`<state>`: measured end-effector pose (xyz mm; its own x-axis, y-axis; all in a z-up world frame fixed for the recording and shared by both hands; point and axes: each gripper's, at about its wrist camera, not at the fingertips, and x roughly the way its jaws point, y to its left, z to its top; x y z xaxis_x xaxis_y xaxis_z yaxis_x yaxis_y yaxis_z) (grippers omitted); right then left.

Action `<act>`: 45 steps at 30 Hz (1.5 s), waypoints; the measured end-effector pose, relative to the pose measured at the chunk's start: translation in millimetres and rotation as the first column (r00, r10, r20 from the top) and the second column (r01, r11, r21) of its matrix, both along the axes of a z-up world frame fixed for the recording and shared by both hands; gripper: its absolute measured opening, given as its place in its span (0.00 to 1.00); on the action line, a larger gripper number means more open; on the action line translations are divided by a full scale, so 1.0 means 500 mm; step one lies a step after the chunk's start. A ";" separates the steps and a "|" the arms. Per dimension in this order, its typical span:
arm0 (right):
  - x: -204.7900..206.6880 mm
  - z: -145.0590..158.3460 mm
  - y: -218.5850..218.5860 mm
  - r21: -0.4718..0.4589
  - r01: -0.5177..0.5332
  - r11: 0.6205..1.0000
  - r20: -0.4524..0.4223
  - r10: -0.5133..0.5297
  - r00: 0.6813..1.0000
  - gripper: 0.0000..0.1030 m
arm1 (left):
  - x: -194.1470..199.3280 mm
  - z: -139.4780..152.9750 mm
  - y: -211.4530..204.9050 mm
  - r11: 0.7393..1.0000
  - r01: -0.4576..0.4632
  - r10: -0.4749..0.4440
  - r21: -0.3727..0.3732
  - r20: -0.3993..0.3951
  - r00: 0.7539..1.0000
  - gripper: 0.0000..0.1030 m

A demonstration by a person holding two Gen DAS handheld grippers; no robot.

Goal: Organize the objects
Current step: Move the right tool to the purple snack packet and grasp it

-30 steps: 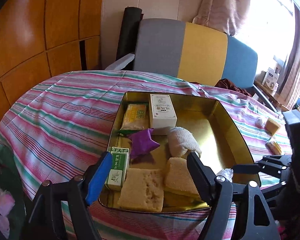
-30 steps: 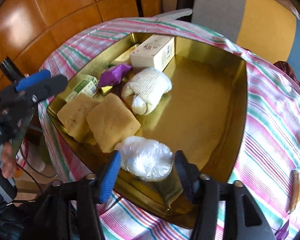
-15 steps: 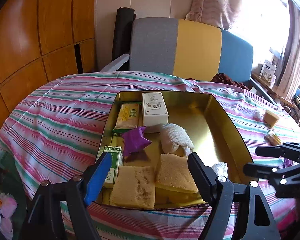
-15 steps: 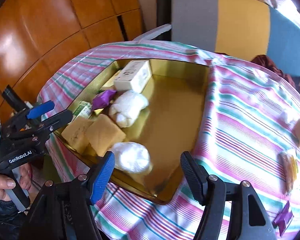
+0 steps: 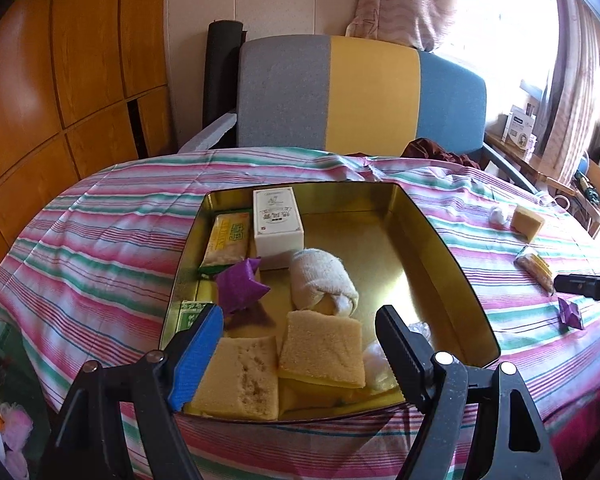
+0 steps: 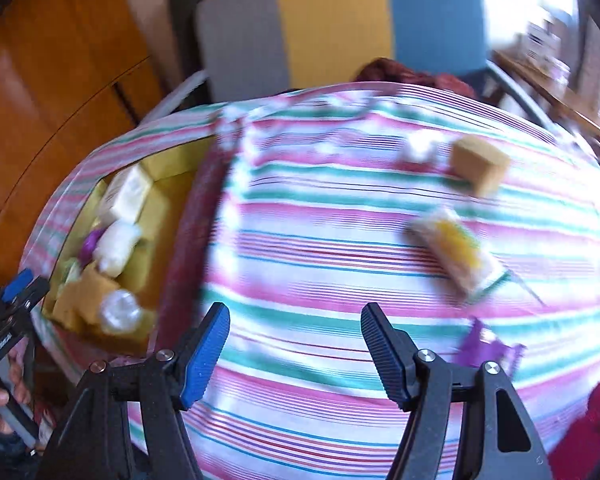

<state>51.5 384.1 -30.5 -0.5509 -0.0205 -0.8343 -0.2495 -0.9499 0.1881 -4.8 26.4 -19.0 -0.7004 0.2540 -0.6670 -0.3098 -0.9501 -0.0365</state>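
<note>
A gold tin tray on the striped tablecloth holds a white box, a rolled white cloth, a purple paper star, two yellow sponges, snack packets and a clear plastic bag. My left gripper is open and empty above the tray's near edge. My right gripper is open and empty above bare cloth right of the tray. On the cloth lie a sponge block, a wrapped snack, a purple star and a small white wad.
A grey, yellow and blue chair stands behind the table. Wooden panels fill the left wall. A side shelf with boxes stands by the window at the right. The right wrist view is blurred by motion.
My right gripper let the plastic bag go in the tray, pulled back and swung right over the tablecloth. My left gripper drew back slightly.
</note>
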 end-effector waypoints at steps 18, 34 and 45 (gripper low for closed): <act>0.041 -0.069 0.219 0.021 0.308 0.951 0.219 -0.305 0.927 0.70 | -0.001 0.016 0.078 0.994 0.109 -0.109 -0.008 -0.008 0.994 0.77; -0.015 -0.144 0.146 0.227 -0.310 0.923 0.472 0.175 0.864 0.66 | 0.008 0.042 0.209 0.964 0.264 -0.264 -0.012 0.012 0.964 0.77; -0.012 -0.107 0.211 0.199 -0.114 0.973 0.364 0.034 0.931 0.33 | -0.022 0.065 0.359 0.922 0.386 -0.387 0.035 0.073 0.919 0.77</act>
